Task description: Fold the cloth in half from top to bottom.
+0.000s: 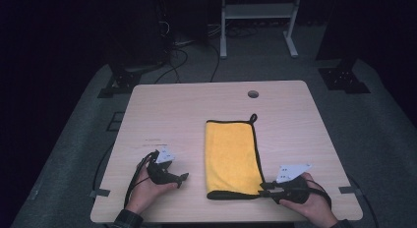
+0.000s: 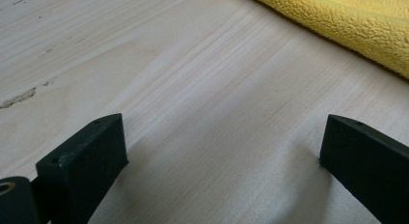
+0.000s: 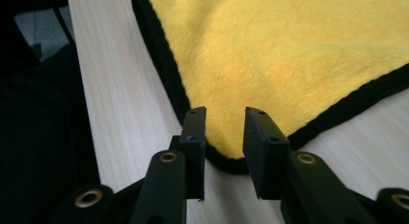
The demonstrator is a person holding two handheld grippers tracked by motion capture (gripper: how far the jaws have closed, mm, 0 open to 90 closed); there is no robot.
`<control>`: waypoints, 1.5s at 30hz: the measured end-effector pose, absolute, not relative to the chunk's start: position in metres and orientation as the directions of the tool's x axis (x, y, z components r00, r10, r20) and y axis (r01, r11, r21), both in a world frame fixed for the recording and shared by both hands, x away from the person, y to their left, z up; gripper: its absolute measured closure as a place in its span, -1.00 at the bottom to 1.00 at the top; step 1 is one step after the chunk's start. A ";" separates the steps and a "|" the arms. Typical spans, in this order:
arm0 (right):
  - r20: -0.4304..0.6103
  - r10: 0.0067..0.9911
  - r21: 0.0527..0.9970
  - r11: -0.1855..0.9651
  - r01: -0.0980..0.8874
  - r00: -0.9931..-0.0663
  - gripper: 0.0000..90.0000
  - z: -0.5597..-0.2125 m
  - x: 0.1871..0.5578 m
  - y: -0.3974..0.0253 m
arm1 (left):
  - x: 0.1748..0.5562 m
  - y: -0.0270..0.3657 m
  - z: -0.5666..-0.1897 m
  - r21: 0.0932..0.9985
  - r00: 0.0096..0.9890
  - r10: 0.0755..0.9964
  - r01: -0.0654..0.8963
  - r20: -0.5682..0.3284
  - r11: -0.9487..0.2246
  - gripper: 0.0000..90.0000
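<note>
Yellow microfibre towel (image 1: 232, 156) with black piping lies folded into a tall rectangle at the middle of the pale wooden worktop (image 1: 162, 112), its hanging loop (image 1: 253, 118) pointing away from the person and its near right corner reaching toward the worktop's near edge. Going left to right: the left gripper (image 1: 183, 178) rests low over bare wood, just beside the towel's left edge but apart from it, its jaws spread wide with nothing between them; the right gripper (image 1: 263, 185) sits at the near right corner, and in the right gripper view its jaws stand a narrow gap apart, one on either side of the piped corner (image 3: 226, 161), not yet pinched onto it. The likely trouble lies there — if the jaws close too shallow they may catch only the black piping, or only the top layer of the fold, and the towel would slip out or peel open when lifted. With the left side unheld, a pull from the right could also drag the whole towel across the wood instead of folding it. Counted: one towel, one loop, two grippers — and one round cable hole (image 1: 253, 94) at the worktop's far side.
</note>
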State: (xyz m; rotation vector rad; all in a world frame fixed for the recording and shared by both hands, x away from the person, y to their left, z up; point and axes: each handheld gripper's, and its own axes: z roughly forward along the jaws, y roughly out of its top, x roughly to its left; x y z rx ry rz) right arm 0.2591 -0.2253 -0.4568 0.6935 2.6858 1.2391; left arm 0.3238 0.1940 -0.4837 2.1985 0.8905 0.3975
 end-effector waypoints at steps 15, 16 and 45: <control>0.070 0.572 0.783 0.476 0.400 -0.817 0.21 -0.450 0.307 -0.231 | 0.325 0.196 -0.481 0.746 0.736 0.677 0.442 0.016 -0.498 -0.51; 0.065 0.577 0.785 0.474 0.398 -0.814 0.21 -0.450 0.311 -0.231 | 0.326 0.196 -0.481 0.747 0.738 0.675 0.439 0.018 -0.500 -0.46; 0.019 0.658 0.802 0.440 0.405 -0.753 0.14 -0.438 0.412 -0.216 | 0.407 0.154 -0.442 0.767 0.766 0.641 0.444 -0.057 -0.463 0.24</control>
